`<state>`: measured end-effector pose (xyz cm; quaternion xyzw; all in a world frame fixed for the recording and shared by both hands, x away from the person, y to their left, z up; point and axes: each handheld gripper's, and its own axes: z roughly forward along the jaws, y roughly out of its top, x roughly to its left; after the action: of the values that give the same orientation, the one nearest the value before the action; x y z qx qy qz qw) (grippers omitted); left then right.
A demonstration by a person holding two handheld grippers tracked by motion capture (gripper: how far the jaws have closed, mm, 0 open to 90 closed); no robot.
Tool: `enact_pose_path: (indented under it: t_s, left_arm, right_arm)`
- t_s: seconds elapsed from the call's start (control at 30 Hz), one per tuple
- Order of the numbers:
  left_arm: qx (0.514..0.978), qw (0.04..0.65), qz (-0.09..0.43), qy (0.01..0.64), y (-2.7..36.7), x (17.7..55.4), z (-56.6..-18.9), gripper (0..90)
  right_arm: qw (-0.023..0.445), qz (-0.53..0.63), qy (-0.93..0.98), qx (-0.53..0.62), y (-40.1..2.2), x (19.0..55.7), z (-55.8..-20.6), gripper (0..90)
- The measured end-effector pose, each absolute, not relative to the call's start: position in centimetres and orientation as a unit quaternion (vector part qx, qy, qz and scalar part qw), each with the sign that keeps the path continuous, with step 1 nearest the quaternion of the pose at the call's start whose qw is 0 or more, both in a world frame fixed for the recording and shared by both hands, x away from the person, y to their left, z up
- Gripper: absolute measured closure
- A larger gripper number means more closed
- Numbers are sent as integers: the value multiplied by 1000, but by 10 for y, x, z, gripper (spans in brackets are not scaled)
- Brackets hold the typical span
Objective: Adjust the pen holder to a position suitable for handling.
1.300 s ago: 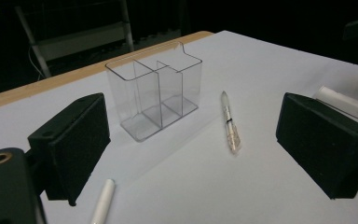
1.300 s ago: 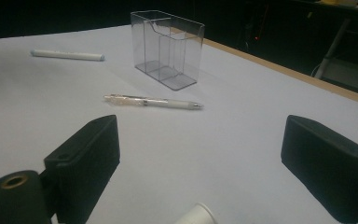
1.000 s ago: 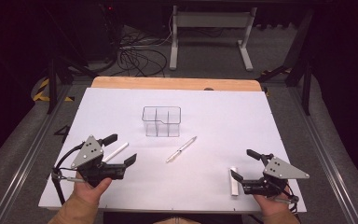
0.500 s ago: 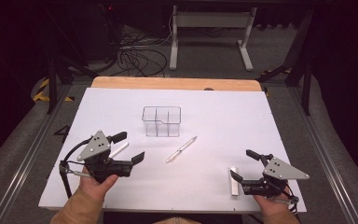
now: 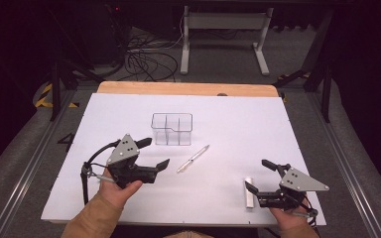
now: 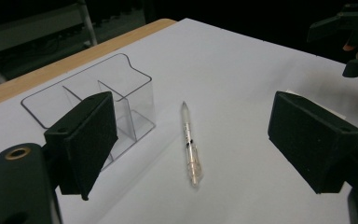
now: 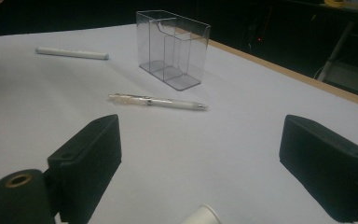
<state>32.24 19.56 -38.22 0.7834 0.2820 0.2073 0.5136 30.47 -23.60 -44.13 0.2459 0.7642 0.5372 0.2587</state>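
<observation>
At the desk's (image 5: 129,114) near edge the right gripper (image 5: 263,174) is being held wide and empty, while the left gripper (image 5: 155,152), empty and narrowing slightly, is being advanced toward the pen (image 5: 192,159) at 3 o'clock, suggesting an imminent pickup.

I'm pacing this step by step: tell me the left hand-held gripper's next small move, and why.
Probably ease the left hand-held gripper forward until its jaws straddle the pen, then close. The jaws stand apart with nothing between them, though they have just been closing a little. The pen lies flat on the white sheet, just ahead, beside the clear organizer.
</observation>
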Motion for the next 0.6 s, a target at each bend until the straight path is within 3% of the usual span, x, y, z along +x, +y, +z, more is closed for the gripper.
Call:
enact_pose_path:
  t_s: [0.6]
  left_arm:
    - [795,508,178,278,168,344,-383,165]
  right_arm:
    - [257,536,766,242,-234,304,-442,131]
